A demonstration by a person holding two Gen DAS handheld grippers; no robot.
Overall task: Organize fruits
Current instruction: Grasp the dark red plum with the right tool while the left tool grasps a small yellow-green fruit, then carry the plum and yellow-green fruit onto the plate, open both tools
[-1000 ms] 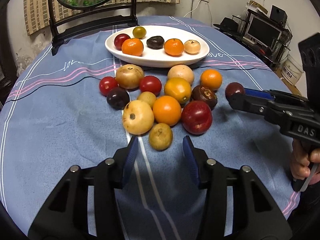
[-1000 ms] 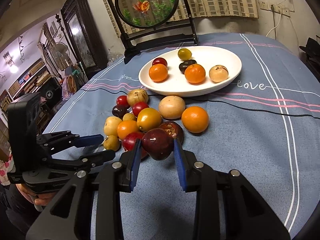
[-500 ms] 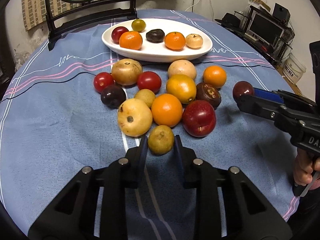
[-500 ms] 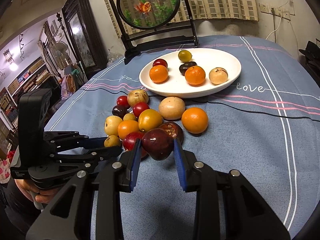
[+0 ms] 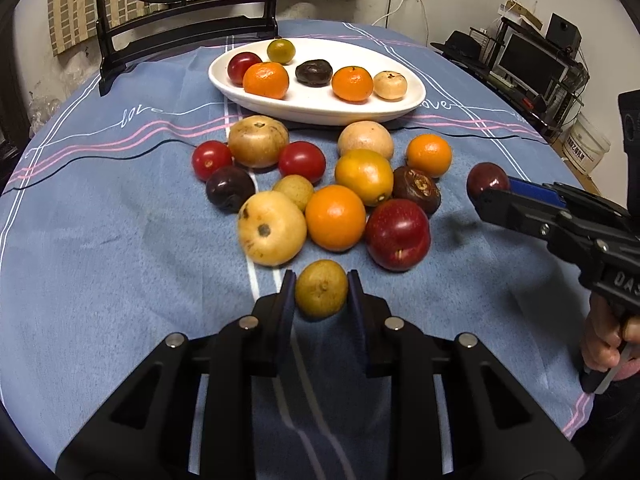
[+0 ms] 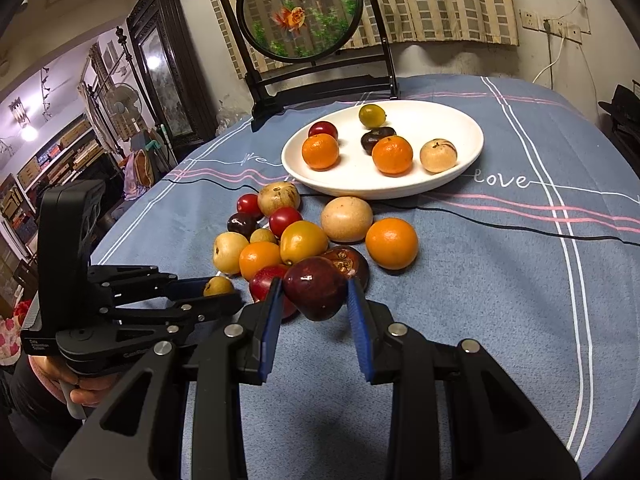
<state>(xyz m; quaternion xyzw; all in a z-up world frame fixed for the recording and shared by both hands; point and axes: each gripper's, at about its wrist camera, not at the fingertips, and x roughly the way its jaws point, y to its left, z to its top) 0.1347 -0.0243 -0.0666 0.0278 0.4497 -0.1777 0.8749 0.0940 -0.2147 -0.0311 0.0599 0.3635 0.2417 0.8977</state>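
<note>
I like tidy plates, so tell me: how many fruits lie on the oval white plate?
6 on the oval white plate: a dark red plum, an olive-green round fruit, two orange mandarins, a dark purple wrinkled fruit, a pale tan round fruit. None seems hidden.

Both wrist cams: shared fruit pile (image 5: 320, 184)

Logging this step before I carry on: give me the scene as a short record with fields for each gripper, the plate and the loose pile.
left gripper: shut on small yellow-green fruit, at the near edge of the pile
right gripper: shut on dark red fruit, at the right of the pile
plate: white, oval, holds six fruits
loose pile: about a dozen fruits on the blue tablecloth, in front of the plate
nearest loose fruit to left gripper: pale yellow fruit and red apple
</note>
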